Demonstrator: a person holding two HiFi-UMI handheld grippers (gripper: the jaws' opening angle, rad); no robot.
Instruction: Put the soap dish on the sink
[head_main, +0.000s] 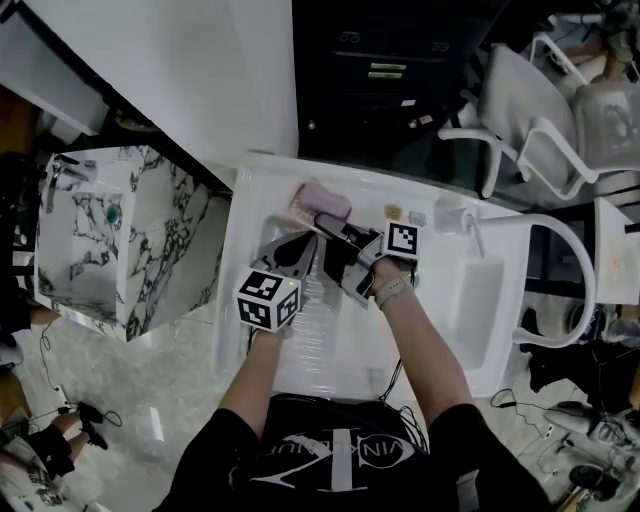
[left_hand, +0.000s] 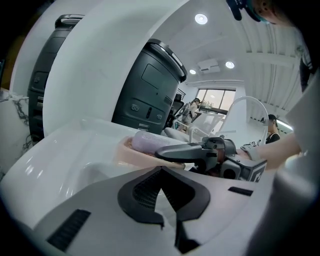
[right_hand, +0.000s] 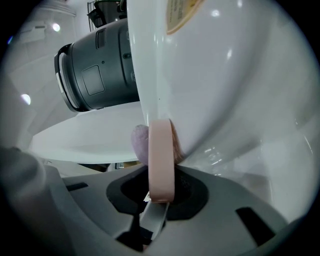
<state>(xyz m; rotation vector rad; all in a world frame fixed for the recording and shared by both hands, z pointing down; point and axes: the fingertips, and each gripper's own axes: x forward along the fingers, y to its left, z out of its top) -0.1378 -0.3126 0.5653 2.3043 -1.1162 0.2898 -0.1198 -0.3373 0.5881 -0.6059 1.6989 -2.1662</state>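
While the left gripper (left_hand: 160, 200) hangs over the left part of the white sink (head_main: 250, 230) with its jaws together and empty, the right gripper (right_hand: 159, 192) pinches the near rim of the pink soap dish (right_hand: 161, 160). The dish, with a lilac soap bar (head_main: 328, 198) on it, is at the sink's far edge, toward the left corner.

The person wears a black T-shirt (head_main: 340, 450) with a white logo (head_main: 335, 462) at six o'clock, and a pale wristband (head_main: 392, 292). The left gripper (head_main: 308, 243) and right gripper (head_main: 325, 224) are grey, with black-and-white cubes (head_main: 268, 298).
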